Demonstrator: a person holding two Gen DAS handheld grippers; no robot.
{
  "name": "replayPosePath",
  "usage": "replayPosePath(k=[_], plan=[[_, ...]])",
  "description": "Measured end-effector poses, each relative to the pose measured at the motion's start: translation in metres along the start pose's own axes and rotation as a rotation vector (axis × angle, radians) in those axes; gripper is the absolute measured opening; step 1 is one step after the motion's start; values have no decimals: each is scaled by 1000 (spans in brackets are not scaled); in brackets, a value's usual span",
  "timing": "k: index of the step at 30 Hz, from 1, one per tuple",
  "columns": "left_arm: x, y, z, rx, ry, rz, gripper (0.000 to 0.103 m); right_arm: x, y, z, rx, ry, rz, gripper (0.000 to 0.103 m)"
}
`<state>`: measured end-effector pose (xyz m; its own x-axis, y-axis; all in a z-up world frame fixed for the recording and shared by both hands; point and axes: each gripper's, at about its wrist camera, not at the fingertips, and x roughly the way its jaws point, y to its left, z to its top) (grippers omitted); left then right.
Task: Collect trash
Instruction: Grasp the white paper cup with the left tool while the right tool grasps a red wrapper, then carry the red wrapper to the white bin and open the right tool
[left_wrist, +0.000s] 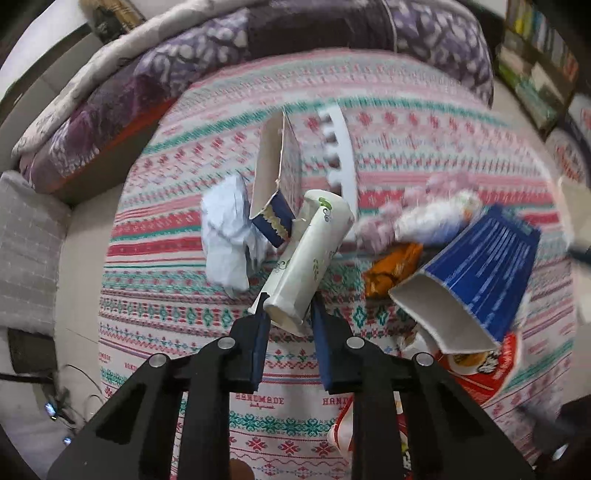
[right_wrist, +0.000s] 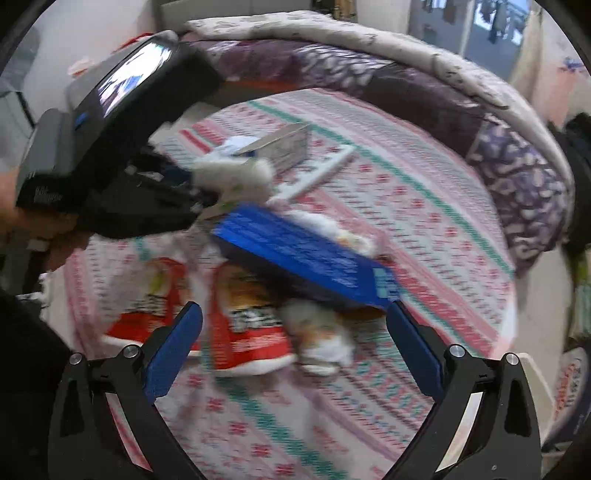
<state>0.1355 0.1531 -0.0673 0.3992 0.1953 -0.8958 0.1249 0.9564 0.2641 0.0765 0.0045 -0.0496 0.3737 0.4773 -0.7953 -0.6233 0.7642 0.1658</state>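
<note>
My left gripper (left_wrist: 290, 314) is shut on a white paper cup (left_wrist: 314, 254) with green print, held above the patterned bedsheet (left_wrist: 424, 122). Beside it lie crumpled white paper (left_wrist: 229, 232), a torn blue-and-white box (left_wrist: 275, 177), a white plastic strip (left_wrist: 341, 155), an orange wrapper (left_wrist: 391, 269), a big blue carton (left_wrist: 476, 284) and a red snack bag (left_wrist: 484, 373). My right gripper (right_wrist: 295, 321) is open above the red snack bags (right_wrist: 247, 332), with the blue carton (right_wrist: 306, 254) just beyond and the left gripper's body (right_wrist: 110, 147) at upper left.
A purple patterned quilt (left_wrist: 192, 62) is piled along the far side of the bed. A grey cushion (left_wrist: 26, 243) and cables lie on the floor at left. A bookshelf (left_wrist: 535, 62) stands at the right. Crumpled tissue (right_wrist: 321, 339) lies near the snack bags.
</note>
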Motion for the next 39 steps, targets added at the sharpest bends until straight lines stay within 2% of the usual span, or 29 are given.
replayPosePath(k=[2,5,7,9,15,18,20,21,22,25,26,33,39], plan=[[-14,10,1,-38,-42,-11,19,3,7,1,24,21,63,84],[-33,28,1,-110,-100,-31,19,0,27,4,50,17,173,85],[-42,41,-1,-156,-123,-48,19,-1,40,6,45,10,209,88],[-46,54,-3,-202,-134,-65,19,0,55,8,23,12,212,92],[-49,67,-12,-249,-141,-70,19,29,85,0,-26,107,162,90],[-47,67,-14,-247,-135,-75,19,47,92,-5,-42,154,141,75],[-47,66,-14,-247,-131,-80,19,56,95,-6,-37,184,125,43],[-47,67,-15,-248,-131,-82,19,58,93,-5,-25,187,123,37],[-47,66,-14,-248,-131,-82,19,57,91,-4,-12,181,132,36],[-47,67,-14,-260,-136,-87,19,45,86,2,13,130,146,22],[-48,68,-14,-267,-141,-90,19,42,84,3,23,115,155,20],[-65,67,-9,-302,-210,-97,19,10,64,16,73,-10,117,16],[-80,60,-3,-339,-282,-101,19,-19,40,18,135,-114,43,16]])
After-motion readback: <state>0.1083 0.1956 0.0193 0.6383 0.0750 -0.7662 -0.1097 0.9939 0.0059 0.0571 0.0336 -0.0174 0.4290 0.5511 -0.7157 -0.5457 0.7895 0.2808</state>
